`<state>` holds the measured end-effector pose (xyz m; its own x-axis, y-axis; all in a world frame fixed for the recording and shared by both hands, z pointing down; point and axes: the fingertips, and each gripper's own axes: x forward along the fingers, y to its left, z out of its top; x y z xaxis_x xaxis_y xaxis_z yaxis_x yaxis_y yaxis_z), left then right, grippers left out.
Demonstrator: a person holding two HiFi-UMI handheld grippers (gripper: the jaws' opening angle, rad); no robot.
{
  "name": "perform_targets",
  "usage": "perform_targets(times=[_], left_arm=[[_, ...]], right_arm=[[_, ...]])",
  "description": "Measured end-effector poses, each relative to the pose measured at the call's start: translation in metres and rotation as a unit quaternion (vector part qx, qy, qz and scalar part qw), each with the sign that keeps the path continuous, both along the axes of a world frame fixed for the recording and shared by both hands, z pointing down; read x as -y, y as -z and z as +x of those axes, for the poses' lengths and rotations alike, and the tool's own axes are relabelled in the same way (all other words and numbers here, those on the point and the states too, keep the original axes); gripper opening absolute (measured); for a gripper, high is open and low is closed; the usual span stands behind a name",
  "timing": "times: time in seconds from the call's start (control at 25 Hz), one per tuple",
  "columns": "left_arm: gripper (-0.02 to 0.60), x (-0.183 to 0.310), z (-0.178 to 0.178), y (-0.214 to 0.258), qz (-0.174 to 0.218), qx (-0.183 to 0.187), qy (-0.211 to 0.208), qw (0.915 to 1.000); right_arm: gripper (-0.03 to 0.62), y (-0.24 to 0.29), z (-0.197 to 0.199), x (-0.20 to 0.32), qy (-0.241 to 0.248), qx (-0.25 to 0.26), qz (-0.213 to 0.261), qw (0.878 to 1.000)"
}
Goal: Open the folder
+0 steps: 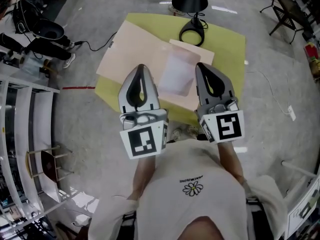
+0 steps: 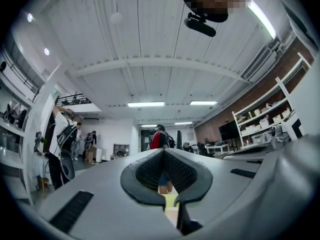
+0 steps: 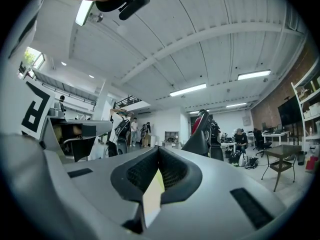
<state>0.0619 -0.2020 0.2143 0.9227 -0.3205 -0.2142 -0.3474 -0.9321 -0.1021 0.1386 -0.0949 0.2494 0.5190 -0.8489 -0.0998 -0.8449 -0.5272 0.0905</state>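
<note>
One table (image 1: 227, 51): yellow top, set at a slant on the grey floor; bears the folder.
Folder (image 1: 135, 49): pale beige, lying open and flat on the table, beyond both grippers. Its long axis runs across the table from the near left to the far right in the head view. The left leaf spreads wide toward the table's left corner. The right leaf is narrower and ends just short of the right edge. The inner faces point up.
Left gripper (image 1: 141, 69): raised above the table's near edge, jaws pressed together with nothing between them, touching nothing; it points out across the room.
Right gripper (image 1: 201, 66): beside the left, apart from it, jaws likewise together and empty.
Sheet (image 1: 176, 74): pale, translucent, lying inside the folder between the two grippers.
Black ring (image 1: 192, 33): at the table's far edge, just beyond the folder.
</note>
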Motion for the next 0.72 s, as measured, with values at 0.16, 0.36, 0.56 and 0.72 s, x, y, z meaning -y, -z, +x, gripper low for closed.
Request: perform_targets(times=[0.16,0.36,0.56,0.72], left_arm=[[0.014,0.0033,-0.0032,-0.0039,-0.002,0.002,0.003,1.0000],[0.014,0.0040,-0.0055,-0.0040,-0.003,0.000,0.003,1.0000],[0.014,0.0035,-0.0053,-0.0022,0.000,0.001,0.002,1.0000],[0.014,0.0050,-0.0054,-0.0040,-0.003,0.003,0.003,1.0000]], right_arm=[[0.012,0.0005,-0.0046,0.0016,0.004,-0.005,-0.001,1.000],[0.012,0.0005,-0.0070,0.0020,0.006,-0.008,-0.004,1.000],[0.012,0.0014,-0.0078,0.0018,0.007,-0.007,-0.005,1.000],[0.012,0.0006,-0.0073,0.0022,0.008,-0.005,-0.004,1.000]])
